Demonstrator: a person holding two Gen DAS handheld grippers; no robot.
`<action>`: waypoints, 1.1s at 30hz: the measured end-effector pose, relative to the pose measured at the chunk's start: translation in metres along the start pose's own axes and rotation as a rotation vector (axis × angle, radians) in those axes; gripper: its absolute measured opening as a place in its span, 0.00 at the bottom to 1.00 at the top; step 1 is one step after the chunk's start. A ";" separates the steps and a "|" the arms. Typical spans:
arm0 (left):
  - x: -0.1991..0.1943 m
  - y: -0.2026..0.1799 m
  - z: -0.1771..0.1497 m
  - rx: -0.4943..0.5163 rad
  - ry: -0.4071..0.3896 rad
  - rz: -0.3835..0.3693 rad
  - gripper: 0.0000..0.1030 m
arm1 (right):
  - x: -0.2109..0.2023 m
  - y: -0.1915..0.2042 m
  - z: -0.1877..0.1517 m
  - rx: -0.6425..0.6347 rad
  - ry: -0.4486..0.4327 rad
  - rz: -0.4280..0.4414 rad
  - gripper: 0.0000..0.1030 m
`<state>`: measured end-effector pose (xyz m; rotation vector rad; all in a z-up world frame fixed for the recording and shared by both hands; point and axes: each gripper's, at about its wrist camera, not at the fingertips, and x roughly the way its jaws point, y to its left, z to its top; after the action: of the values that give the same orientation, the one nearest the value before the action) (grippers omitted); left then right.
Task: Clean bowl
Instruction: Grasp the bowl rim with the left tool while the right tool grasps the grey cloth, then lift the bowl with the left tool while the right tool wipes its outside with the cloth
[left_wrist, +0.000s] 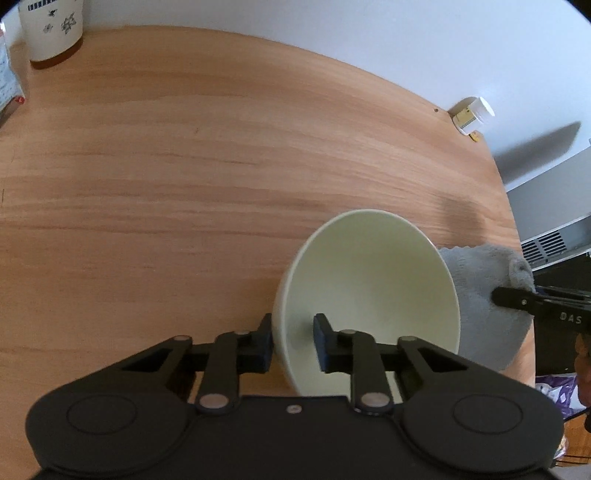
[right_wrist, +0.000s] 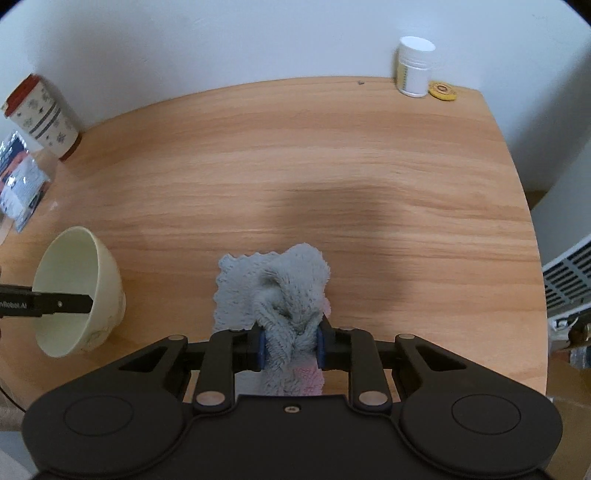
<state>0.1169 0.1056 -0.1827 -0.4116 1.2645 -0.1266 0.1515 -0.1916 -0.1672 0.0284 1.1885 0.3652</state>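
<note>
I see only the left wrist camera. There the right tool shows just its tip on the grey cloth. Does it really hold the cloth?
Observer: Yes. The right tool is shut on a bunched fold of the cloth.
Operator: Is the cloth lifted?
Observer: Partly; its far flat part lies on the table.
Operator: Is it all grey?
Observer: No, a pink layer shows under it near the tool.
</note>
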 end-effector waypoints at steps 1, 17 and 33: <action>0.000 0.001 0.000 0.011 -0.004 -0.006 0.16 | 0.000 0.001 0.000 0.006 -0.002 0.002 0.26; -0.016 -0.021 0.000 0.172 -0.103 0.007 0.10 | -0.013 0.017 0.026 0.045 -0.022 0.094 0.26; -0.040 -0.058 -0.011 0.346 -0.187 0.009 0.12 | -0.008 0.081 0.082 0.100 0.017 0.394 0.26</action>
<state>0.1017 0.0626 -0.1283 -0.1161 1.0357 -0.2881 0.2025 -0.1037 -0.1117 0.3511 1.2158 0.6517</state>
